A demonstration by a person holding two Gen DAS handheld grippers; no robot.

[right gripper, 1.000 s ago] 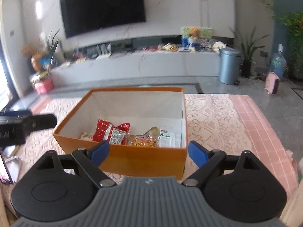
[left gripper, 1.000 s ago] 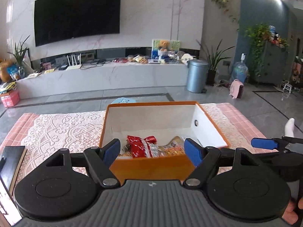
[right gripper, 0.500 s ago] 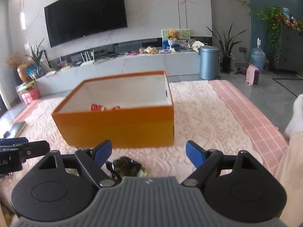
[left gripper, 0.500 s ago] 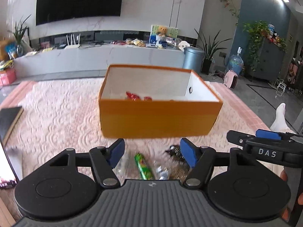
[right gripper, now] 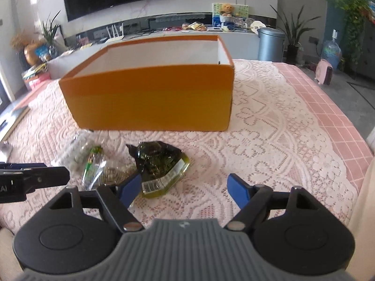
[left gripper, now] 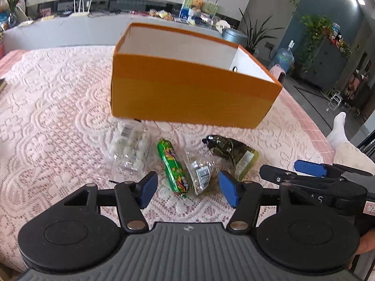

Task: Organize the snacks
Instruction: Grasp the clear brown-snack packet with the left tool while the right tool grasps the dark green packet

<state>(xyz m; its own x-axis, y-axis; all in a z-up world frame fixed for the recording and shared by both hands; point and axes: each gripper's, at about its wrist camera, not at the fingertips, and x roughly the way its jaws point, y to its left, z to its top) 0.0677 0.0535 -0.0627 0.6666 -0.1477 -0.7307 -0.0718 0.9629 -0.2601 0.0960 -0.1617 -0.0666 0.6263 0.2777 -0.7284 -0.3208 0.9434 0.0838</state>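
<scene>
An orange box (left gripper: 192, 89) with white inner walls stands on the lace tablecloth (left gripper: 58, 117); its contents are hidden from here. Loose snacks lie in front of it: a clear bag of pale sweets (left gripper: 131, 149), a green sausage stick (left gripper: 173, 168), a small clear packet (left gripper: 199, 173) and a dark green pickle packet (left gripper: 229, 154). My left gripper (left gripper: 188, 187) hangs low over them, its jaws closing, with the sausage end and clear packet between pads that do not touch. My right gripper (right gripper: 184, 185) is also closing, and the pickle packet (right gripper: 161, 166) lies by its left pad.
A person's white-socked foot (left gripper: 339, 131) rests off the table's right side. The pink checked table edge (right gripper: 339, 126) runs along the right. A dark flat object (right gripper: 14, 114) lies at the far left. Beyond are a TV wall, a low console and a bin (right gripper: 271, 44).
Both grippers have dropped from above the box to low in front of it, over the loose snacks. The box's inside has gone out of sight. Both pairs of jaws have narrowed, the left more.
</scene>
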